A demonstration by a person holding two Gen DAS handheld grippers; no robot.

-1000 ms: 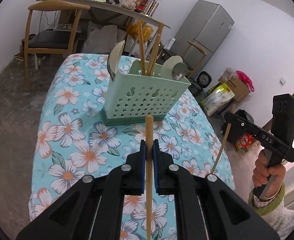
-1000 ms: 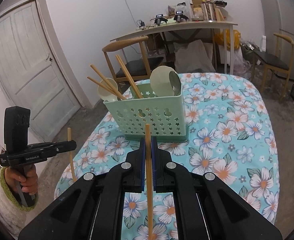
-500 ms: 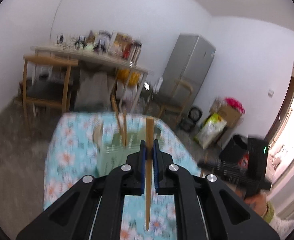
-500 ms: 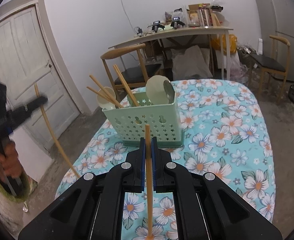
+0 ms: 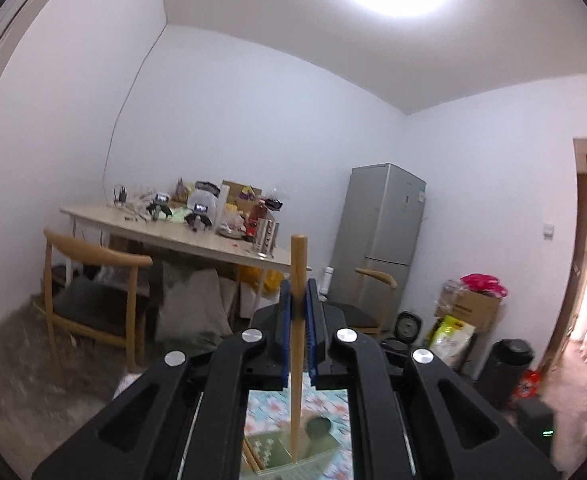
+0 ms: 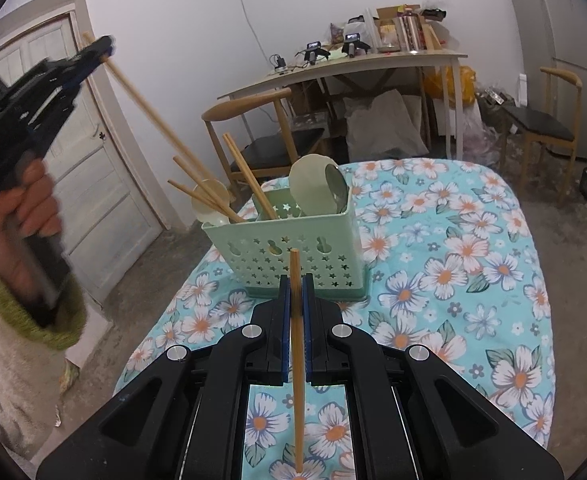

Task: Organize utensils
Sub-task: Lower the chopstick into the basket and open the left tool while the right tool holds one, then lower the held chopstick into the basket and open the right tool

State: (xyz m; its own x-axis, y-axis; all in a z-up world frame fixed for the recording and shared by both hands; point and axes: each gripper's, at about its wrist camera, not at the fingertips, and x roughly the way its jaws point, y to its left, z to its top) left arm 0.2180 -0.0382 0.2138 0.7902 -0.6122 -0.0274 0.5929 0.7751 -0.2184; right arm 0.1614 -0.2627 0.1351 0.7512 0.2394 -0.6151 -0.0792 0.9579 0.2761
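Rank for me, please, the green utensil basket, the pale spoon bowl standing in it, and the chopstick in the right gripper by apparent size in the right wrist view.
1. Green utensil basket.
2. Chopstick: longest of all, but thin and nearest the camera, so unsure.
3. Pale spoon bowl.

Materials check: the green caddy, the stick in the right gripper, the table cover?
Caddy: looks like moulded plastic, pale green, matte; even colour, star and gourd-shaped cutouts.
Chopstick in the right gripper: likely wood or bamboo, tan, unpolished, slim straight rod.
Table cover: looks like fabric, maybe quilted, teal floral print, soft rounded drape at the edges; the weave is not clear.
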